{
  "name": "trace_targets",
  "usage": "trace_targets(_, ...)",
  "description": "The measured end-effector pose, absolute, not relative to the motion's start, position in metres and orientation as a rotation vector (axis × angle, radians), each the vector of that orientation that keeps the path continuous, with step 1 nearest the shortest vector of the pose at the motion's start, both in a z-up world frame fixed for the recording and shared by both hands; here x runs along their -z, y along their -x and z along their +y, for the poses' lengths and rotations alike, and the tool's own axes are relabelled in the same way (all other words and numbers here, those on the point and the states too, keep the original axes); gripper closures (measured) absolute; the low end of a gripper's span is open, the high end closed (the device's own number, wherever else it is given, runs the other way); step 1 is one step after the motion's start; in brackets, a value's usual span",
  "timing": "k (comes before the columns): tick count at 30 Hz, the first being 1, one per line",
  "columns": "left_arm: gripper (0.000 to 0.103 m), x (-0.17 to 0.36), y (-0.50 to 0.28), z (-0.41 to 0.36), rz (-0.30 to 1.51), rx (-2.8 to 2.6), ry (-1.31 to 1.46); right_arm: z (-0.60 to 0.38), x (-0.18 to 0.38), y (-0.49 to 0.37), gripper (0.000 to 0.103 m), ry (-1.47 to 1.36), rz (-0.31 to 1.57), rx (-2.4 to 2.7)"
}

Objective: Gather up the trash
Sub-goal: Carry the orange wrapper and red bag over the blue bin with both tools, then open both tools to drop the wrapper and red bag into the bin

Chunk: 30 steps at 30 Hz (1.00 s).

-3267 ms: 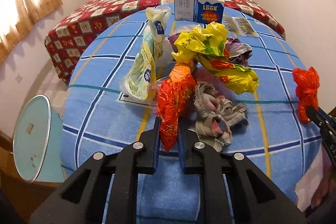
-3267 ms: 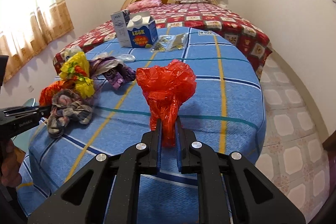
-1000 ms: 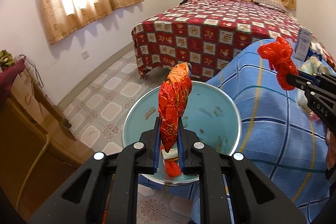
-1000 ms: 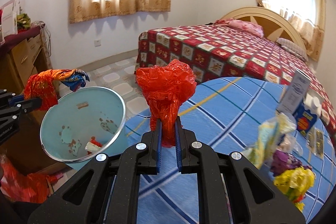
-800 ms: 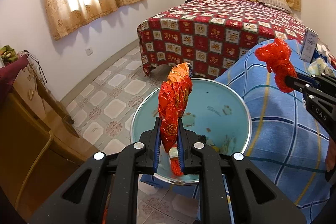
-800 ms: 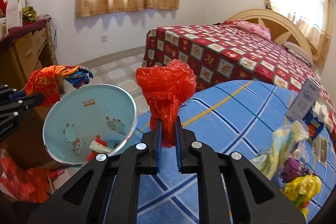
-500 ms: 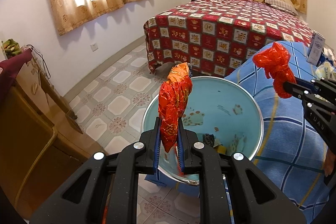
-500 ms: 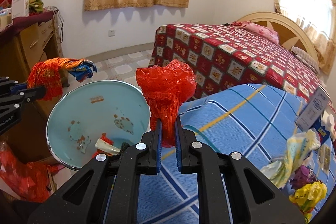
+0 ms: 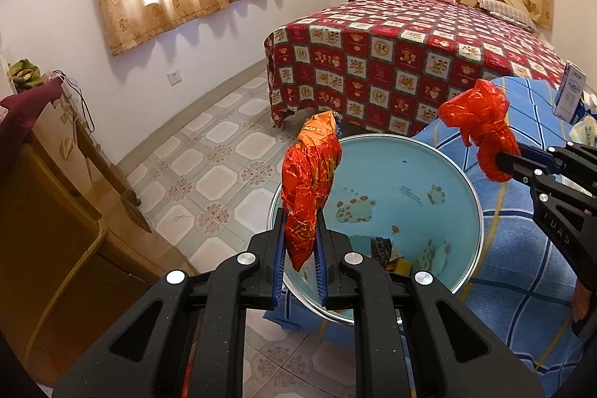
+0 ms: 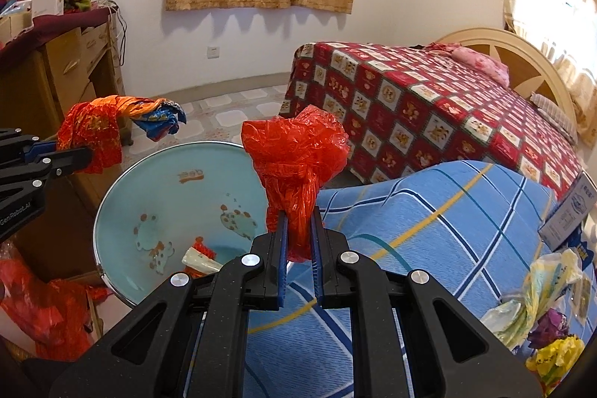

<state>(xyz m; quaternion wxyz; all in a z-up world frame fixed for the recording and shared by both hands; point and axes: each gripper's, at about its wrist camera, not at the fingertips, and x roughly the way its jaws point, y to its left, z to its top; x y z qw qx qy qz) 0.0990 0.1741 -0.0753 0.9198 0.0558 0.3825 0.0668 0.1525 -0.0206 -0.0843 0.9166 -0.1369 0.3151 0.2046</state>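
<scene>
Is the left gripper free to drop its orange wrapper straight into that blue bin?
Probably yes. The left gripper holds the orange wrapper beside the open blue bin, near its rim; nothing covers the opening.

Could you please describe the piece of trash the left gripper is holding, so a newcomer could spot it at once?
Start at the light blue bin beside the blue checked table. The left gripper is shut on an orange-red foil wrapper at the bin's rim. Unlike the plain red plastic bag in the right gripper, it is shiny, printed, with a blue tip.
</scene>
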Motion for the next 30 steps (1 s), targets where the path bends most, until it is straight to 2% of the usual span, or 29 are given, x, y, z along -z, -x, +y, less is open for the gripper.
trace_targets(30, 0.089, 0.079, -0.101, 0.172, 0.799, -0.132, -0.11, -0.003, 0.085, -0.148, 0.091, 0.296, 0.649, -0.445)
